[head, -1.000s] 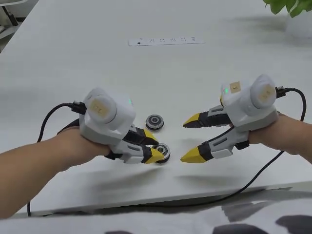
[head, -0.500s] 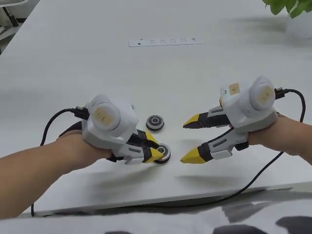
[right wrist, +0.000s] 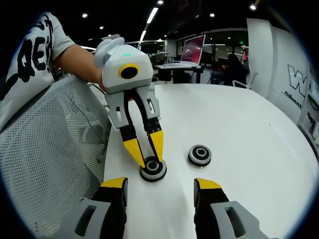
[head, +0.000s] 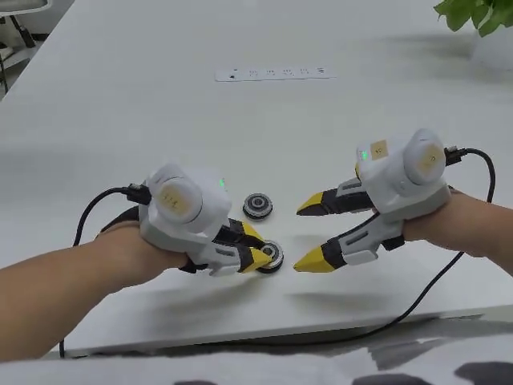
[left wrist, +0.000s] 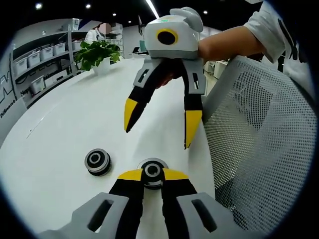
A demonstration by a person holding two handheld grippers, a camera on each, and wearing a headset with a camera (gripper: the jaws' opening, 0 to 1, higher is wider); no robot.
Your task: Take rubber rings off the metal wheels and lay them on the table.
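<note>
Two small metal wheels with black rubber rings lie on the white table. The near wheel sits between the yellow tips of my left gripper, which is shut on its rim. The far wheel lies free just beyond it. My right gripper faces the left one from the right. It is open with nothing between its jaws, a short gap from the near wheel.
A white power strip lies farther back on the table, and a green plant stands at the far right corner. Black cables trail off both grippers over the front edge. A mesh chair stands beside the table.
The left gripper has stayed on the near wheel, shifting only slightly. The right gripper has barely moved. The head camera has drifted a little.
</note>
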